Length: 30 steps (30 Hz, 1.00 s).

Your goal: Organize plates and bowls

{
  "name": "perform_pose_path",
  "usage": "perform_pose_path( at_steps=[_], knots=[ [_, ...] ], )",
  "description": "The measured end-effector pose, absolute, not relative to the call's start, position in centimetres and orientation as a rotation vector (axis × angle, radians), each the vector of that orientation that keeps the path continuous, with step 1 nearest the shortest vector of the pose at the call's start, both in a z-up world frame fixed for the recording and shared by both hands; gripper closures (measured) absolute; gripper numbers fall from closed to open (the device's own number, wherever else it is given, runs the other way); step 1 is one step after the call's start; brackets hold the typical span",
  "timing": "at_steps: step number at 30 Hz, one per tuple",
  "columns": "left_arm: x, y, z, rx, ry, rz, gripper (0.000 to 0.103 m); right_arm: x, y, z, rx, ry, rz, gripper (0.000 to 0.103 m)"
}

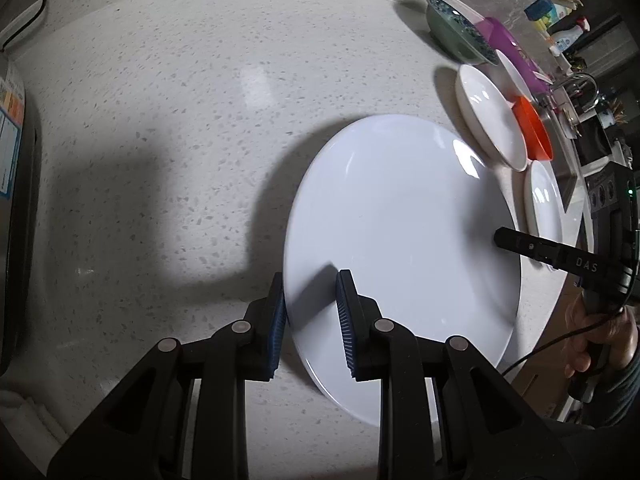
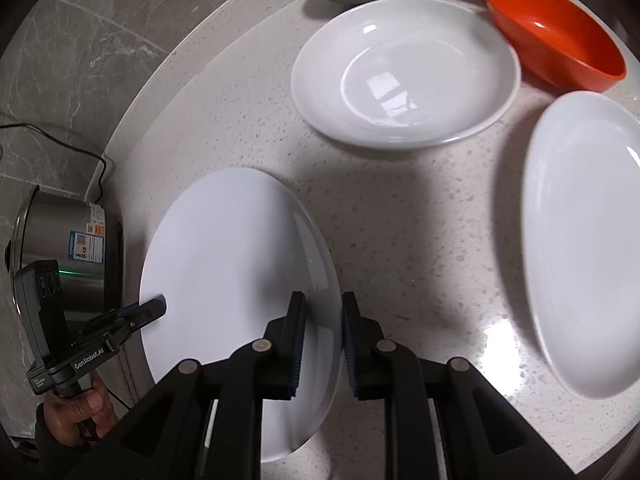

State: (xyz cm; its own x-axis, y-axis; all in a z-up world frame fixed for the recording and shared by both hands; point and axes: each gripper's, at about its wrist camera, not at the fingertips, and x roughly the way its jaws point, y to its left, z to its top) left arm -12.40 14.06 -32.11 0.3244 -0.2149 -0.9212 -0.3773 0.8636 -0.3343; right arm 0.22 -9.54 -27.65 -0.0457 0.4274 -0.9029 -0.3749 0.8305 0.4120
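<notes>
both of my tongs are clamped on the rim of one large white plate (image 1: 400,248), which i carry over the speckled counter (image 1: 160,120): the left gripper (image 1: 310,280) pinches the edge at about 7 o'clock in the left wrist view, and the right gripper (image 2: 322,304) pinches the opposite edge at about 6 o'clock in the right wrist view, with one pad over the rim and one under it on each side. the plate appears to be lifted and slightly tilted, face up; whether any part touches the counter cannot be told. it is round, so it has no true long axis; the line between the two grips serves as its working axis. risks from here: the glazed rim is smooth and each bite is shallow, so uneven hand speed could twist the plate out of one grip; a steep tilt could let it slide. at 1 to 2 o'clock in the left view stand a white dish (image 1: 490,120), an orange bowl (image 1: 534,132) and a green bowl (image 1: 460,32); drifting that way could strike them.
</notes>
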Motion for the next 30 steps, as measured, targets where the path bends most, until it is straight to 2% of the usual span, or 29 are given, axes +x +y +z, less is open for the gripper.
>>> perform_pose_path(
  at_steps=[14,15,16,17,19,20,21,23,30],
  knots=[
    [-9.9,13.1,-32.1,-0.521,1.244,0.119,0.077,-0.5,-9.9,-27.6,0.014,1.421,0.668,0.080],
    [-10.2,13.2,-31.6,-0.521,1.237,0.123,0.075,-0.6,-10.2,-27.4,0.028,1.417,0.662,0.080],
    [-10.4,13.3,-31.0,-0.519,1.220,0.123,0.060,-0.7,-10.5,-27.0,0.043,1.407,0.662,0.072],
    [-10.7,13.3,-30.0,-0.516,1.180,0.117,0.036,-1.0,-11.0,-26.3,0.060,1.384,0.667,0.056],
    [-11.3,13.1,-27.8,-0.506,1.088,0.076,0.016,-1.8,-12.6,-24.4,0.106,1.305,0.672,0.038],
    [-11.5,12.7,-26.7,-0.490,1.044,0.043,0.005,-2.5,-13.6,-23.4,0.143,1.257,0.685,0.033],
    [-11.5,12.1,-25.7,-0.464,1.017,0.007,0.000,-3.4,-15.0,-22.5,0.188,1.210,0.699,0.030],
    [-11.3,10.9,-24.7,-0.427,1.012,-0.026,0.000,-5.2,-17.8,-21.7,0.277,1.159,0.688,0.019],
    [-10.0,2.8,-22.1,-0.368,0.919,-0.249,0.000,-11.8,-25.9,-23.1,0.694,1.176,0.565,0.013]
  ],
)
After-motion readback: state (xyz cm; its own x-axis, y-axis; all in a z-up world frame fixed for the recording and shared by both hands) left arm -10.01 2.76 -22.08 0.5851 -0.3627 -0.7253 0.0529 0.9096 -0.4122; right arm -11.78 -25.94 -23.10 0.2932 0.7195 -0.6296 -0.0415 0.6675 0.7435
